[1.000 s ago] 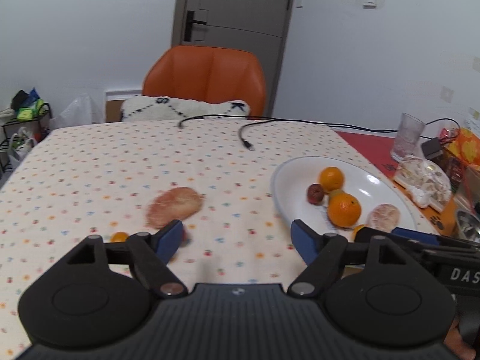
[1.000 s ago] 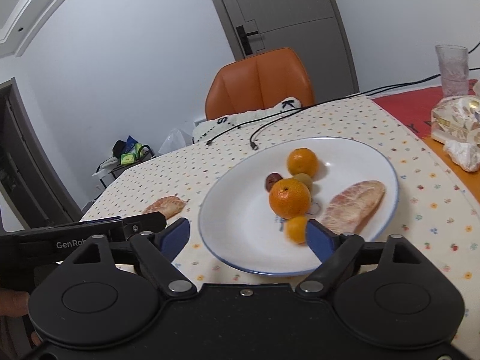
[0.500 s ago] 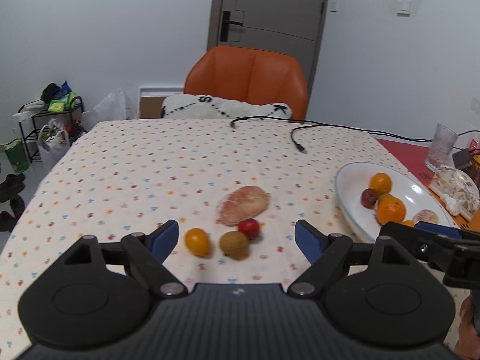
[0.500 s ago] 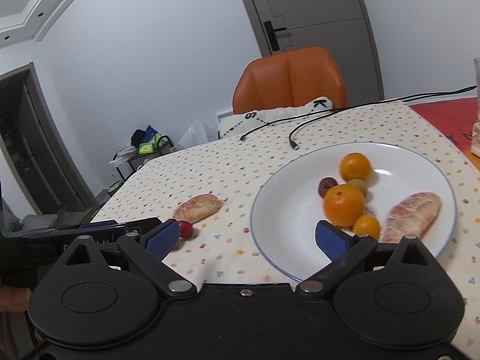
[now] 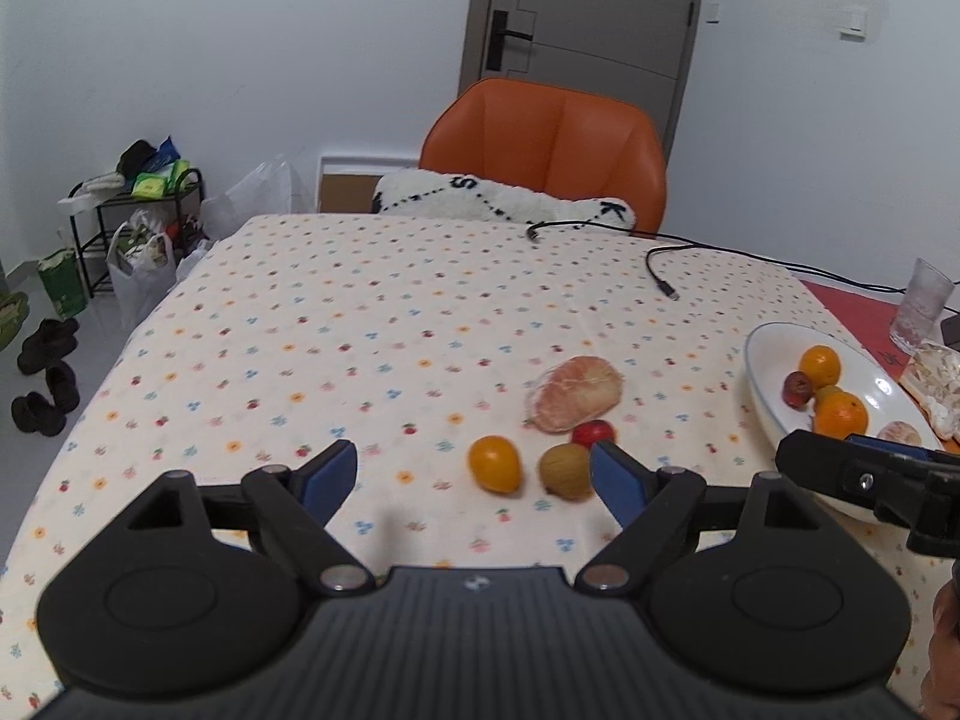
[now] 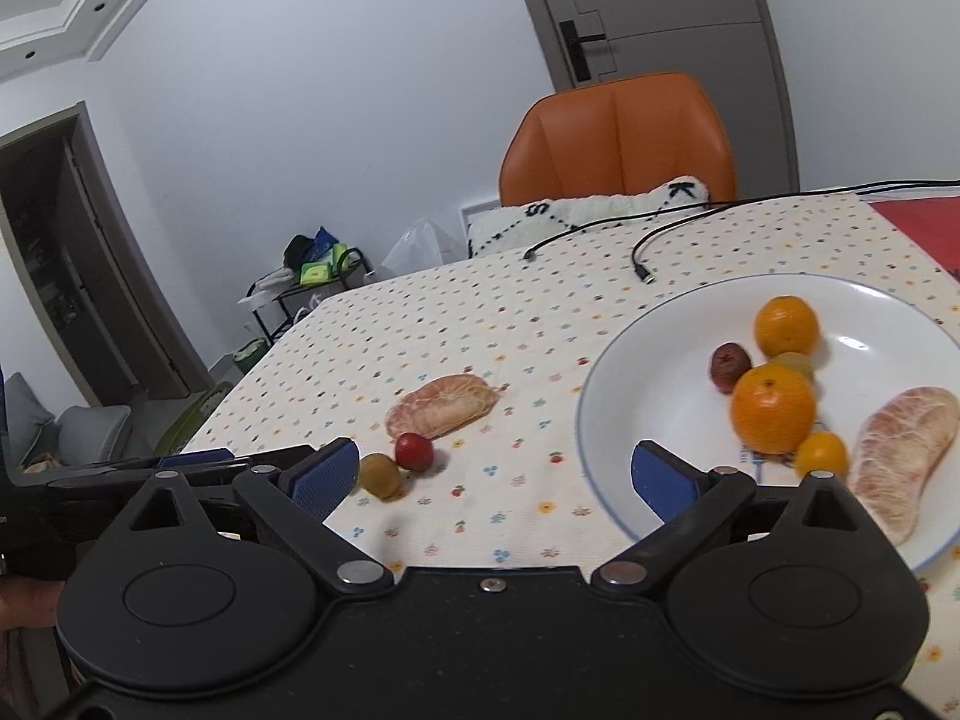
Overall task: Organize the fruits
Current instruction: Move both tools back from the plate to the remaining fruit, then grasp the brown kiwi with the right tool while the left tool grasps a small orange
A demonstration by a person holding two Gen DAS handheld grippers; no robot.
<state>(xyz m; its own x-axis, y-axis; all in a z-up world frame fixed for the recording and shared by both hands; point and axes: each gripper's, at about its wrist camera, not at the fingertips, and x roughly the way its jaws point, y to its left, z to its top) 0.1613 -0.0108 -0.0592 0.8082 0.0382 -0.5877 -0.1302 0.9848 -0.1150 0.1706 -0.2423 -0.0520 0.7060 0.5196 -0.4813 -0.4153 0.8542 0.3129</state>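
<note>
On the flowered tablecloth lie a peeled pomelo segment [image 5: 575, 394], a small red fruit [image 5: 593, 433], a greenish-brown fruit [image 5: 564, 470] and a small orange fruit [image 5: 494, 463]. My left gripper [image 5: 474, 480] is open just in front of them, holding nothing. The white plate [image 6: 648, 372] holds two oranges [image 6: 773, 417], a dark red fruit [image 6: 728, 365], a small orange fruit [image 6: 821, 455] and a pomelo segment [image 6: 900, 450]. My right gripper [image 6: 492, 477] is open above the cloth at the plate's left rim, empty. In the right wrist view the pomelo segment [image 6: 443, 407] lies left of the plate.
A black cable [image 5: 660, 267] lies across the far side of the table. An orange chair [image 5: 546, 150] with a white cushion stands behind it. A glass [image 5: 924, 305] and a wrapped packet [image 5: 936, 372] sit right of the plate, over a red mat.
Both views have swung left. The loose fruits on the cloth have come into full view before my left gripper, and the plate has slid to the right in both views.
</note>
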